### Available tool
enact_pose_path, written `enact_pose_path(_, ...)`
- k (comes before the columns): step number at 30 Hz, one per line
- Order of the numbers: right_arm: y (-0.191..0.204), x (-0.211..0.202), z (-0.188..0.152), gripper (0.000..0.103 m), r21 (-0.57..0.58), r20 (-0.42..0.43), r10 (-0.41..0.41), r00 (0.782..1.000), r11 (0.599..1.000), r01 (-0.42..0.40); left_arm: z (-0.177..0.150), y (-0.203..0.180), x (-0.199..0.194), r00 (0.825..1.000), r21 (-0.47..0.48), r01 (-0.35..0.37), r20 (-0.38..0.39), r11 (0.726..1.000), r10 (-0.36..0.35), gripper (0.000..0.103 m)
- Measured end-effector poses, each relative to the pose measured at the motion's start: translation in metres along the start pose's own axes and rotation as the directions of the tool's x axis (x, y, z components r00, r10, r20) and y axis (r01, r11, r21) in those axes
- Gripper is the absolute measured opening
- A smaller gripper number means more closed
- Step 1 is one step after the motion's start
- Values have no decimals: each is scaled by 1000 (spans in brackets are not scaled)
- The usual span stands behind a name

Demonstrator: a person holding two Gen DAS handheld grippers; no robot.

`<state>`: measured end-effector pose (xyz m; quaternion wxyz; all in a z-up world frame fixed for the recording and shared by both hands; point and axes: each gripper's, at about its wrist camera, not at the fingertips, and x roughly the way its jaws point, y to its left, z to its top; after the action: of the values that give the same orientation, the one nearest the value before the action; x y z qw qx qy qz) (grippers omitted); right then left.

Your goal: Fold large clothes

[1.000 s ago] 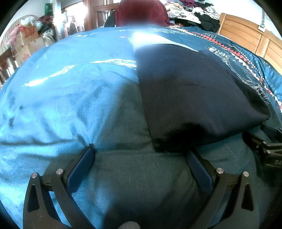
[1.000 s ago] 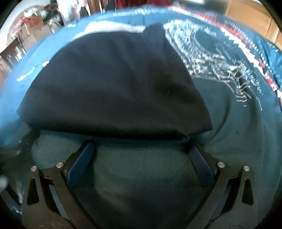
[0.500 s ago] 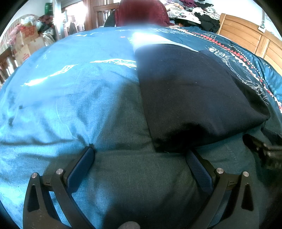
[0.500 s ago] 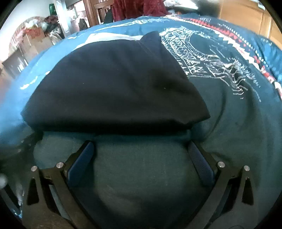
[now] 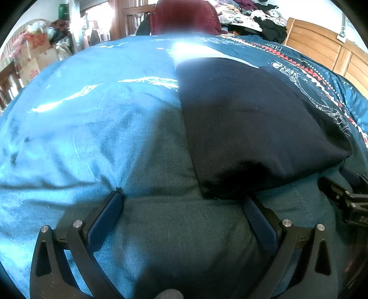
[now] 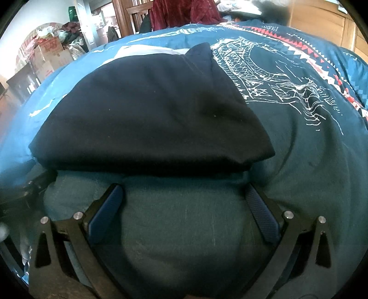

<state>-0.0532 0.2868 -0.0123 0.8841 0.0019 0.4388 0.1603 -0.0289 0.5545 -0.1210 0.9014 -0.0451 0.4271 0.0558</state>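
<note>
Here, garment (image 6: 147,115): a dark, folded piece is lying flat on the bedspread (image 5: 92,138), its near edge facing both claws.
Left claw (image 5: 181,202): its fingers are standing wide apart, gripping nothing; the right fingertip is sitting just beside the garment's near corner, the left one pressing on bare bedspread.
Right claw (image 6: 184,195): it is gaping wide too, empty, both tips resting just short of the garment's folded edge.
Backdrop: boxes (image 5: 34,57) and a wooden headboard (image 5: 322,50) are standing beyond the bed.

Wooden headboard (image 5: 322,49), blue patterned bedspread (image 5: 96,128), cardboard boxes (image 5: 34,53) by a sunlit doorway (image 5: 96,16).
</note>
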Motion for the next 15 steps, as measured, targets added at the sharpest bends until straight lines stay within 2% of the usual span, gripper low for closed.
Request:
enact_pose_path(8, 1, -1, 0, 103, -3, -4, -4, 1000, 1000, 4, 0, -1, 0, 1000, 1, -1, -1, 1000, 1, 103)
enact_pose_path(13, -4, -1, 8, 103, -12, -50, 21, 999, 1000, -21, 5, 2, 1, 1000, -9, 12, -20, 1000, -13, 103)
enact_pose_path(15, -2, -7, 10, 103, -26, -69, 0, 998, 1000, -2, 8, 5, -2, 999, -16, 31, -31, 999, -32, 103)
